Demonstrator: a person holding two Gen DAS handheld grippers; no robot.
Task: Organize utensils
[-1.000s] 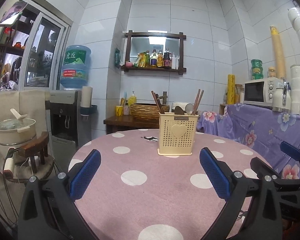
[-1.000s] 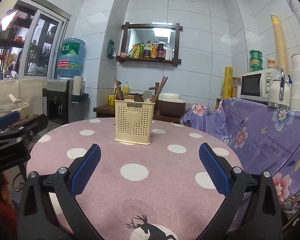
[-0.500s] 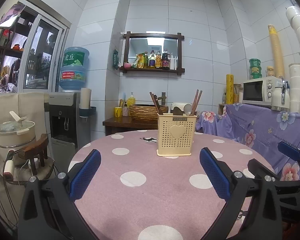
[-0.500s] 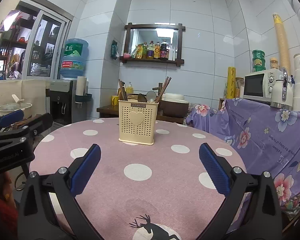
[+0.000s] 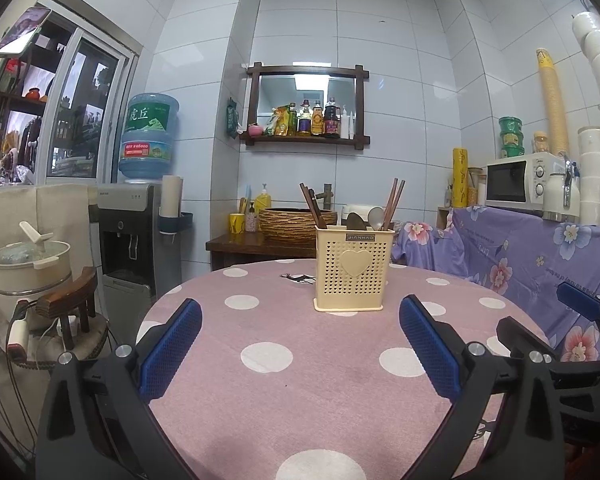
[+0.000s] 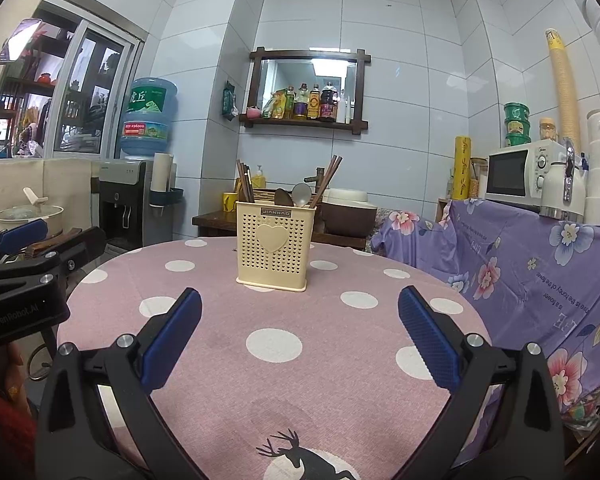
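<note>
A cream perforated utensil holder (image 5: 354,268) with a heart on its front stands upright on the round pink polka-dot table (image 5: 280,392). It holds brown chopsticks (image 5: 394,202) at both sides and two spoons (image 5: 376,216) in the middle. It also shows in the right wrist view (image 6: 275,246). My left gripper (image 5: 300,344) is open and empty, above the table, short of the holder. My right gripper (image 6: 300,336) is open and empty, also short of the holder. The right gripper shows at the right edge of the left wrist view (image 5: 580,308).
A purple flowered cloth (image 6: 540,264) covers a counter at the right with a microwave (image 6: 516,174). A water dispenser (image 5: 140,216) and a pot (image 5: 28,264) stand at the left. A wooden side table with a woven basket (image 5: 286,224) is behind the round table.
Both grippers have tilted or drawn back slightly; the holder sits a little lower and farther in both views. Both stay open and empty.
</note>
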